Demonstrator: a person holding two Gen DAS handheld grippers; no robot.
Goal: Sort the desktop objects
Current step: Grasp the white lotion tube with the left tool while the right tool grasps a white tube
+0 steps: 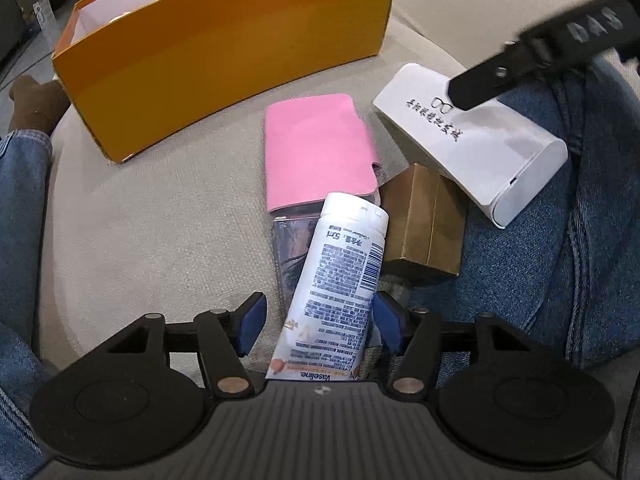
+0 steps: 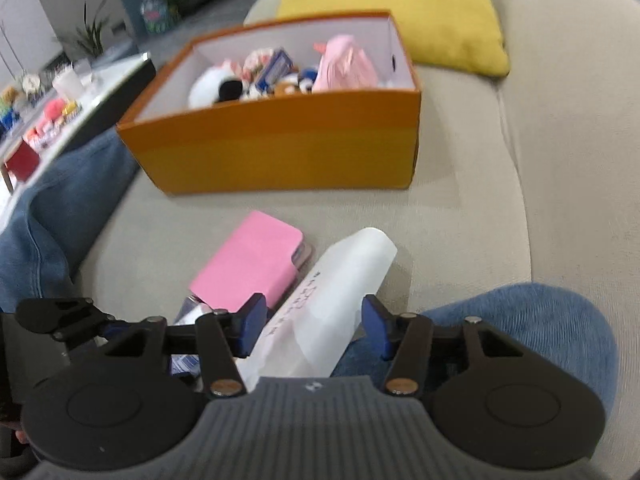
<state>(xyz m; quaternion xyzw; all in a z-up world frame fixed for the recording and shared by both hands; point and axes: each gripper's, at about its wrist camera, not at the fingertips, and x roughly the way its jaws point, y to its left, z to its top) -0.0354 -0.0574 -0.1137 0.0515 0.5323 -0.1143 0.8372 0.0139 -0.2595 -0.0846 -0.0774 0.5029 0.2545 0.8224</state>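
My left gripper (image 1: 320,320) is open and points down at a white Vaseline tube (image 1: 340,272) lying between its blue pads; the left pad stands clear of it. Under the tube is a clear plastic item (image 1: 288,248). Beyond it lie a pink wallet (image 1: 316,148), a small brown box (image 1: 424,220) and a white glasses case (image 1: 480,152). My right gripper (image 2: 314,324) straddles the glasses case (image 2: 340,280), its pads close beside it but not pressing. The orange box (image 2: 280,148) holds several soft toys and small items.
Everything lies on a beige sofa seat (image 2: 460,220). Legs in blue jeans (image 2: 520,320) flank the pile on both sides. A yellow cushion (image 2: 392,12) leans behind the orange box. A low table (image 2: 60,100) with small items stands to the left.
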